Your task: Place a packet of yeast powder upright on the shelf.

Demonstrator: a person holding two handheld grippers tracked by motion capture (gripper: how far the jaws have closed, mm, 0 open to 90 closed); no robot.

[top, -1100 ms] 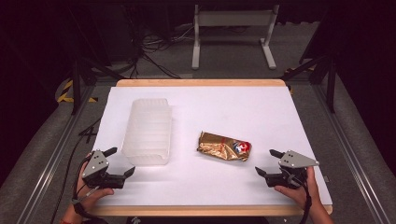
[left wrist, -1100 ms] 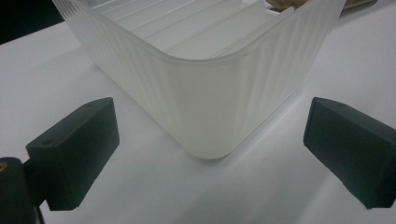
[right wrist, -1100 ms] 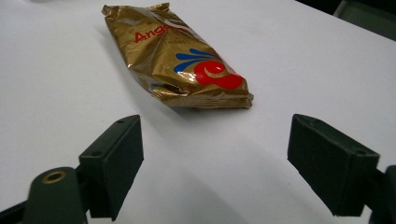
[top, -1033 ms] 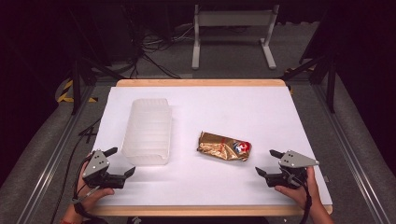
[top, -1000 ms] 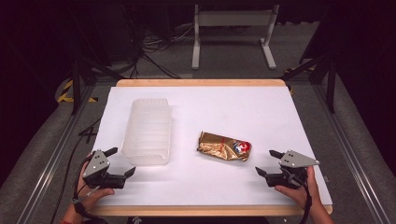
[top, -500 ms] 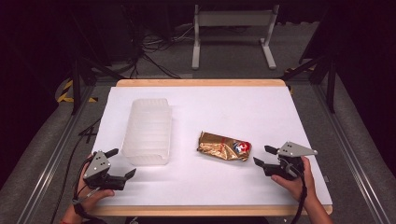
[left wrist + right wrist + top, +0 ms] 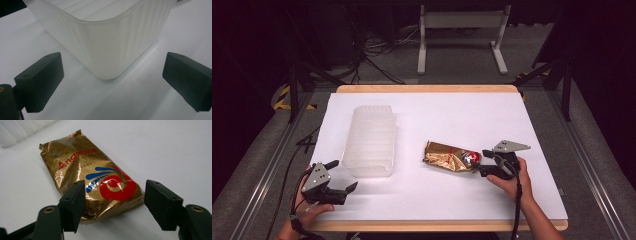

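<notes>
Presently I have the right gripper (image 7: 477,164) at the near end of the gold pouch (image 7: 450,156), which lies flat on the white counter (image 7: 512,115). In the right gripper view the pouch (image 7: 92,182) runs away from the jaws, its red-and-blue printed end sitting between them. The left jaw overlaps that end's edge and may be touching the foil; I cannot tell for certain. The right jaw stands just clear of the foil with white counter showing between. These jaws have just been closing with the pouch end between them, yet they remain released: no pinch on the foil is visible. The right hand (image 7: 511,177) holds the tool from behind.

My left gripper (image 7: 341,176) rests near the counter's near edge, in the left hand (image 7: 309,200). Its jaws are spread wide and hold nothing. In the left gripper view the rounded corner of the ribbed translucent tub (image 7: 105,40) stands straight ahead of the jaws, centred between them but beyond their tips, not touched by either.

From above, the tub (image 7: 371,140) sits beyond the left jaws, and the pouch lies well apart from it.
</notes>
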